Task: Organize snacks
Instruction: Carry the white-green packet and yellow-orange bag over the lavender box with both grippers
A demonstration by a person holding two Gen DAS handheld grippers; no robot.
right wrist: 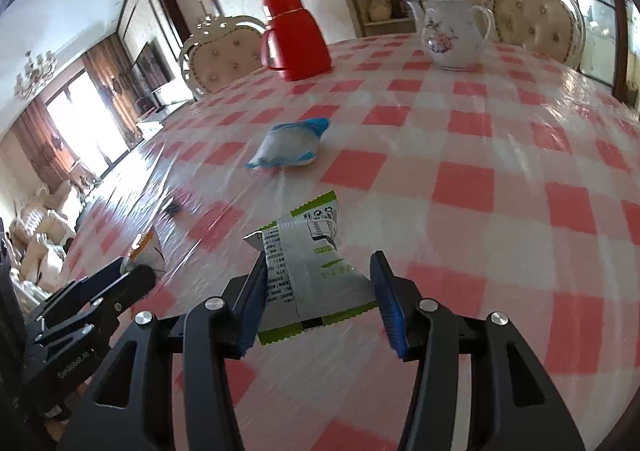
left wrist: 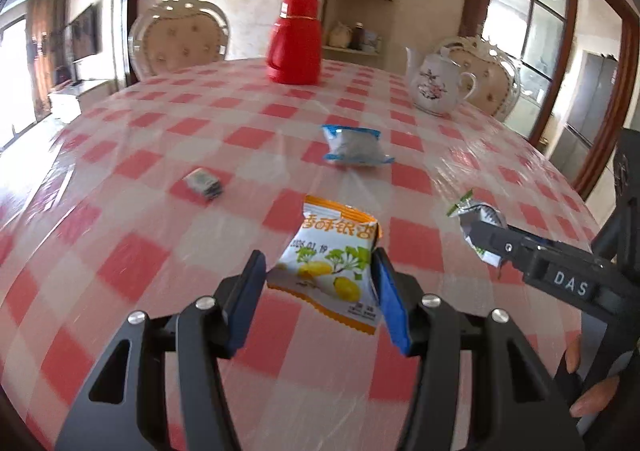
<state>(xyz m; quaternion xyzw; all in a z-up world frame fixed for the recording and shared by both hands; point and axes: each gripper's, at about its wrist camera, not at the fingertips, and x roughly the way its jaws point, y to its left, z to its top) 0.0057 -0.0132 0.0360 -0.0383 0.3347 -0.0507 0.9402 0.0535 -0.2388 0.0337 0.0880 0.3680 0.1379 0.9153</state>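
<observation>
Checked table (left wrist: 168, 123) spreads wide; left tool (left wrist: 320, 277) pinches orange packet (left wrist: 334, 259); right tool (right wrist: 318, 283) seemingly grips green packet (right wrist: 308, 259).

Round table (left wrist: 160, 139) under red-checked cloth; two cream tufted chairs (left wrist: 180, 37) behind. Corner shelf (left wrist: 356, 11), wood-framed glass door (left wrist: 532, 19). Daylight through curtained window (right wrist: 80, 123).

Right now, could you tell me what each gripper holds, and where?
Left gripper pinches the orange-and-white snack packet by its side edges; right gripper pinches the green-and-silver packet likewise.
</observation>
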